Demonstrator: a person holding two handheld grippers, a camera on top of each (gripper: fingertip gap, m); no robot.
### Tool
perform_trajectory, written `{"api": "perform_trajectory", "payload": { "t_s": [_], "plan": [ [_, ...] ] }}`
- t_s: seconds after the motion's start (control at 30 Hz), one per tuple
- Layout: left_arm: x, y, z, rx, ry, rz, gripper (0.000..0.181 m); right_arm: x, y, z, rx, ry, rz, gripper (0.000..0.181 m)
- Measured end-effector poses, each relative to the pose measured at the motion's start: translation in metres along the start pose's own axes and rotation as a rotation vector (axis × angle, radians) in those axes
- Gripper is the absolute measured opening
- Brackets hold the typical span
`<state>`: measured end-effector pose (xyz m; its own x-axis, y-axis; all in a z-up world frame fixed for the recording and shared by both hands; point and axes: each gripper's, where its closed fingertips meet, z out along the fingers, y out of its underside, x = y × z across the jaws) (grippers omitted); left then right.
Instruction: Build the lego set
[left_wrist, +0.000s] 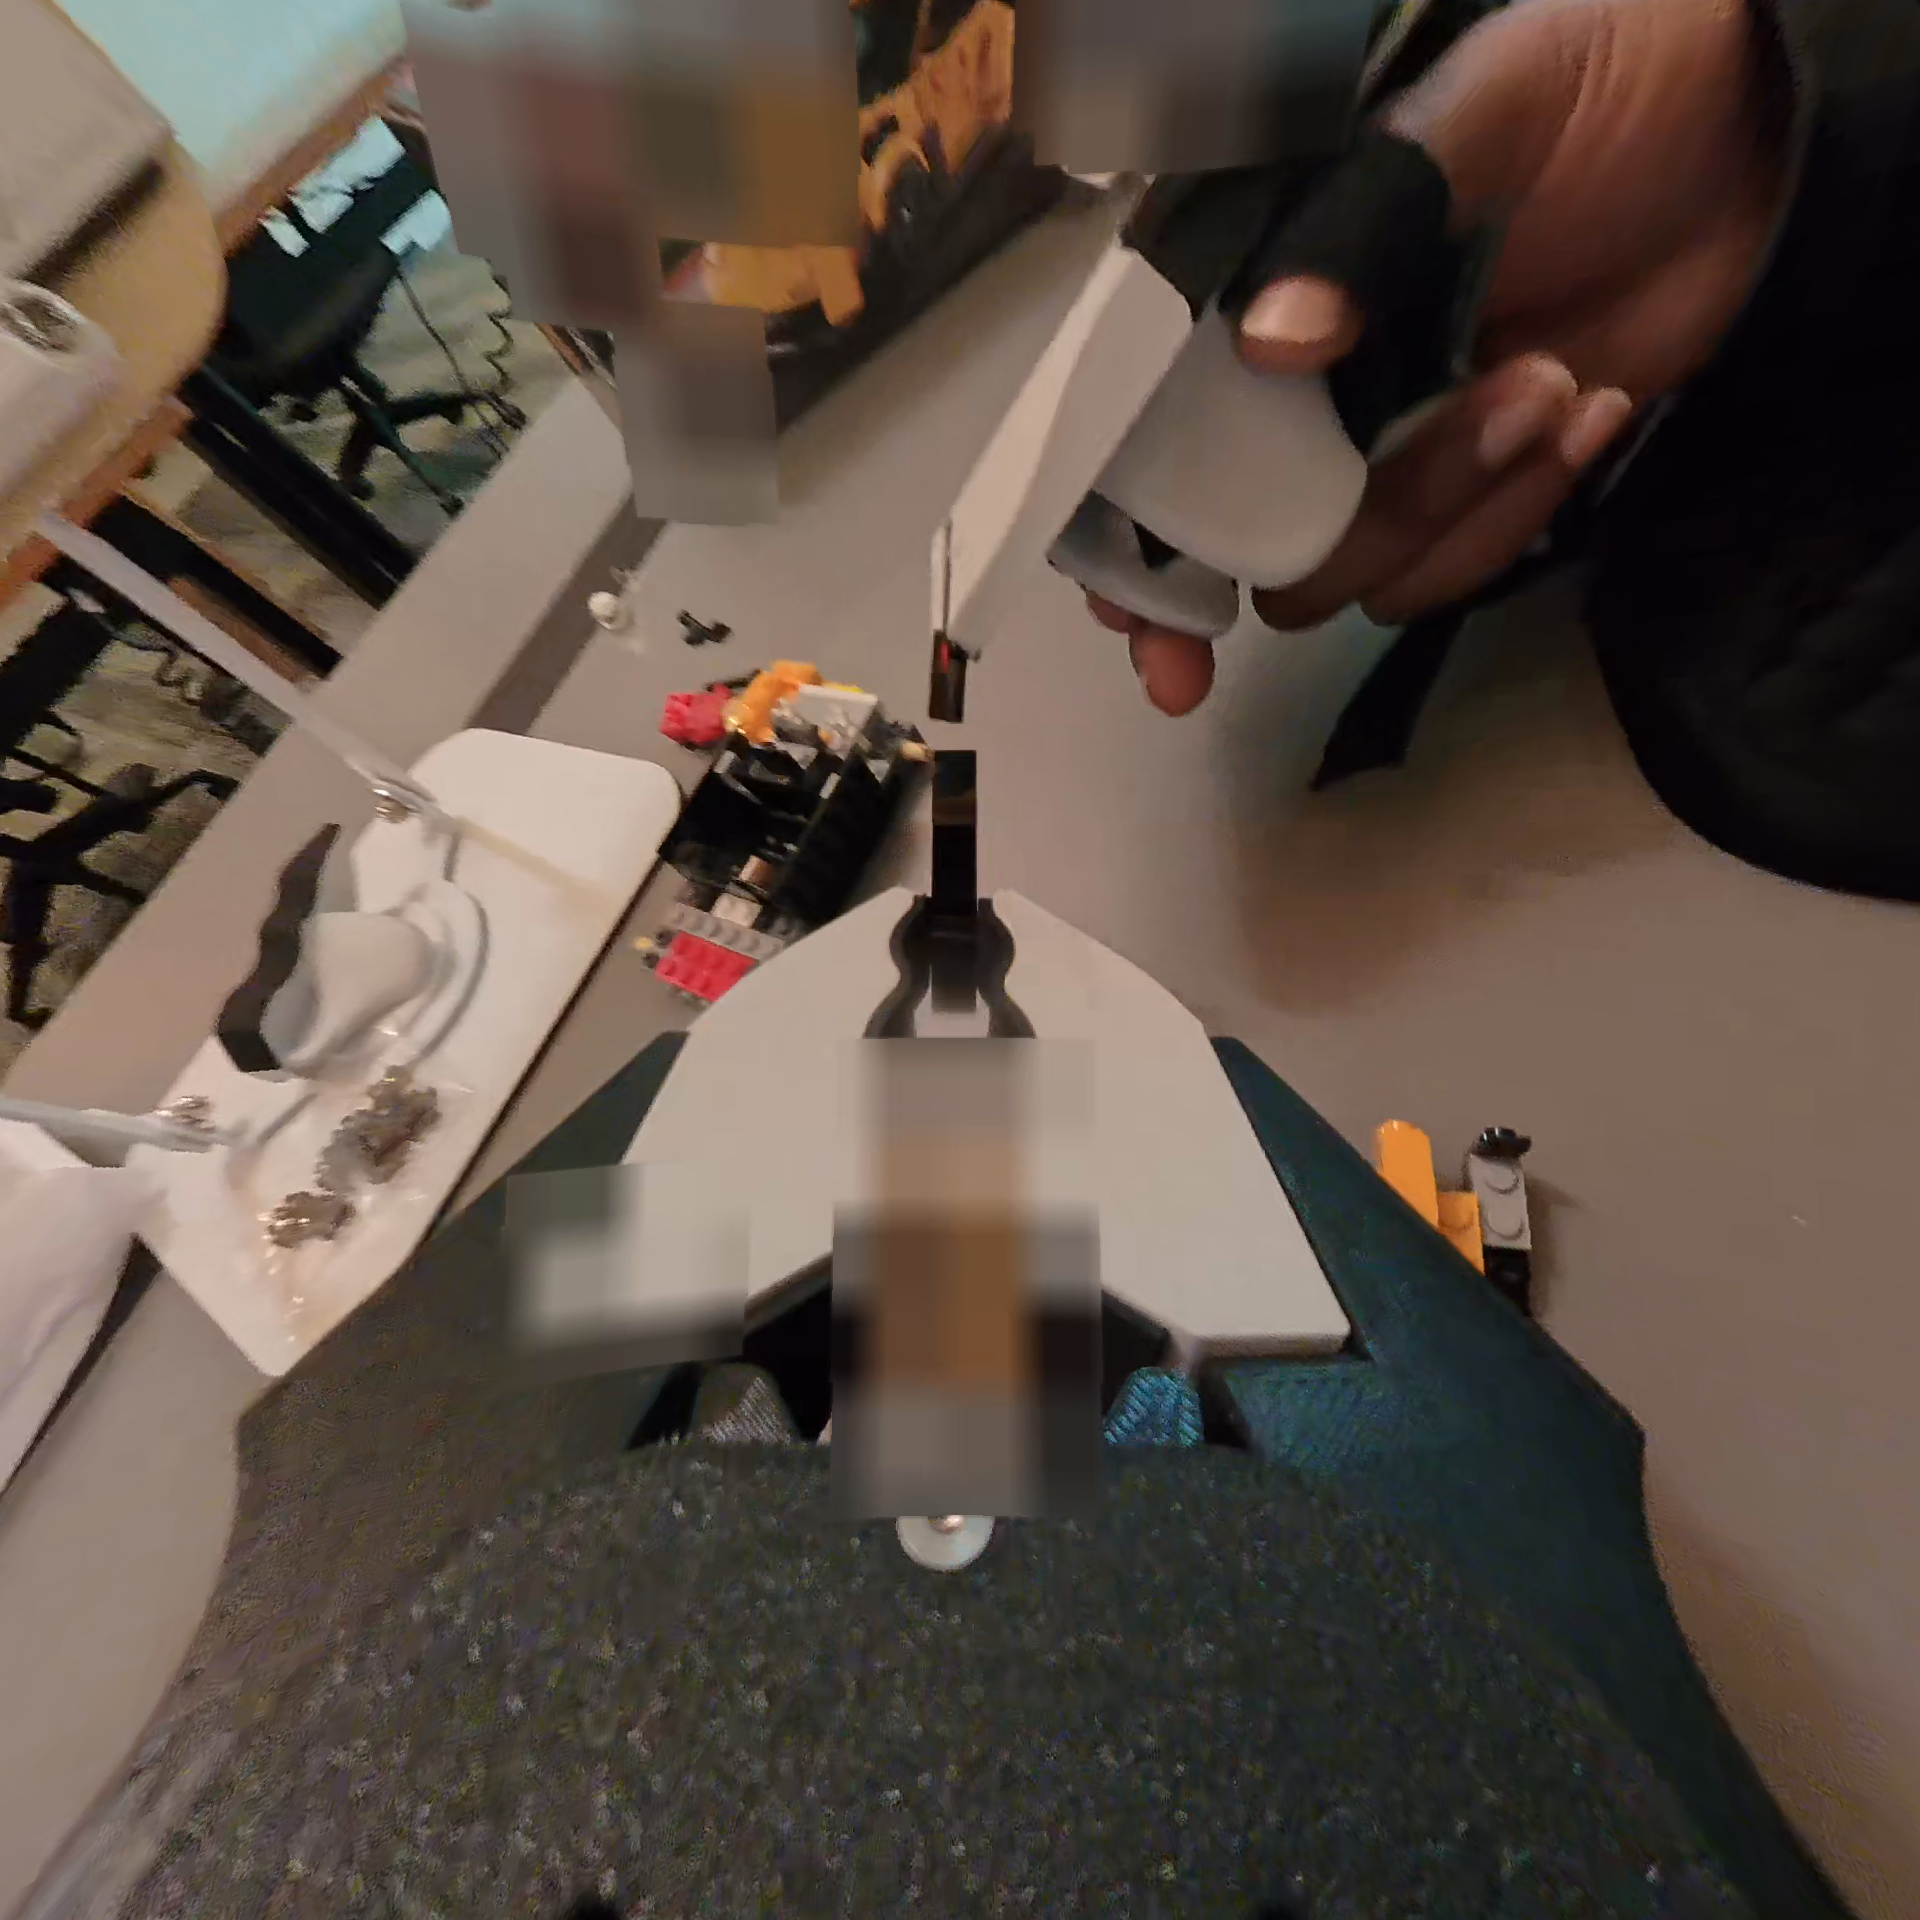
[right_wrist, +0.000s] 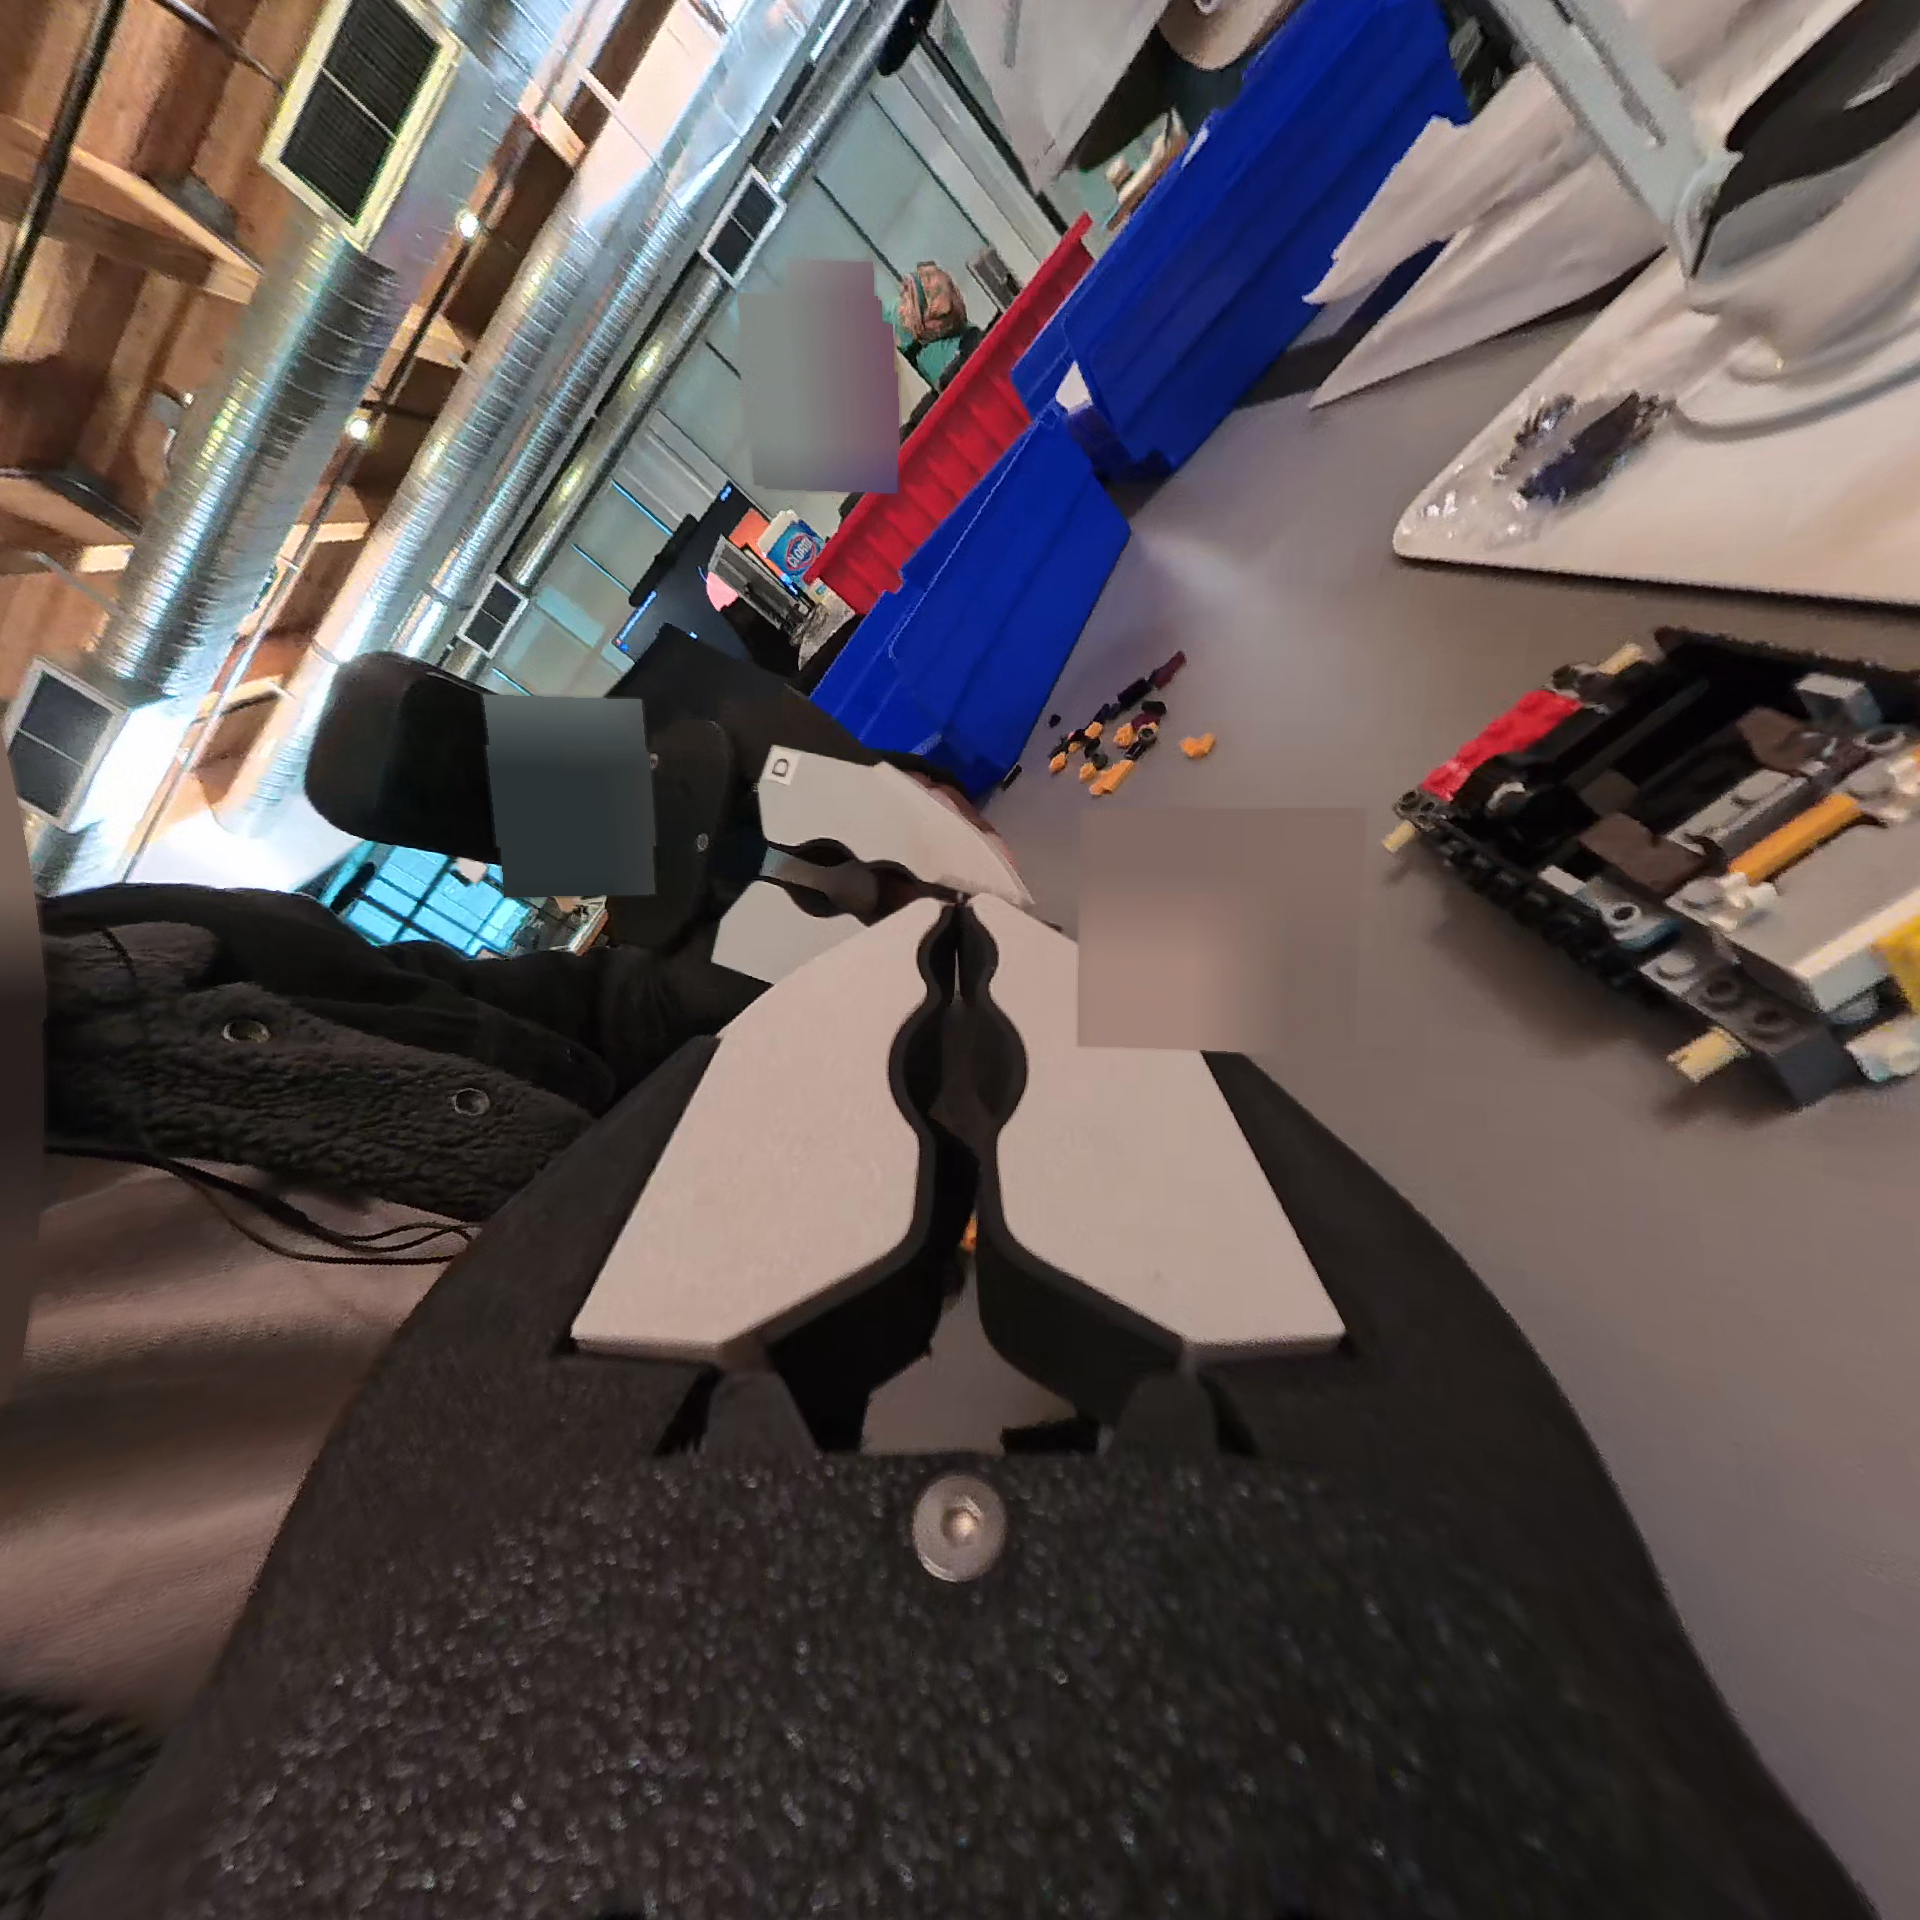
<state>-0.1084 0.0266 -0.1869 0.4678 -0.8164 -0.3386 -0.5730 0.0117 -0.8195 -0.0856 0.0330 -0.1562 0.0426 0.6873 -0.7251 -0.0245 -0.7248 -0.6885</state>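
Here, left gripper (left_wrist: 954, 914) pinching flat black bar (left_wrist: 954, 831), studded model (left_wrist: 790, 821) beside.

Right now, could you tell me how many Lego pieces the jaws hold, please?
2: a long black piece in the left gripper, a short black piece in the right gripper.

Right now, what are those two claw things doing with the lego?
Left gripper shut on black piece. Right gripper shut on small dark piece. Half-built model on table, untouched. Nothing between them.
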Motion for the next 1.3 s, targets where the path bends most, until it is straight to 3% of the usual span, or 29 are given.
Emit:
{"api": "perform_trajectory", "payload": {
  "t_s": [0.37, 1.3],
  "plan": [
    [-0.0067, -0.0106, -0.0028, 0.014, -0.095, 0.022, 0.008, -0.0013, -0.0012, 0.0054, 0.037, 0.003, -0.018, 0.000],
    [-0.0022, -0.0082, -0.0013, -0.016, -0.104, 0.110, 0.008, 0.0036, 0.0054, 0.0073, -0.006, 0.021, -0.015, 0.000]
  ]
}}
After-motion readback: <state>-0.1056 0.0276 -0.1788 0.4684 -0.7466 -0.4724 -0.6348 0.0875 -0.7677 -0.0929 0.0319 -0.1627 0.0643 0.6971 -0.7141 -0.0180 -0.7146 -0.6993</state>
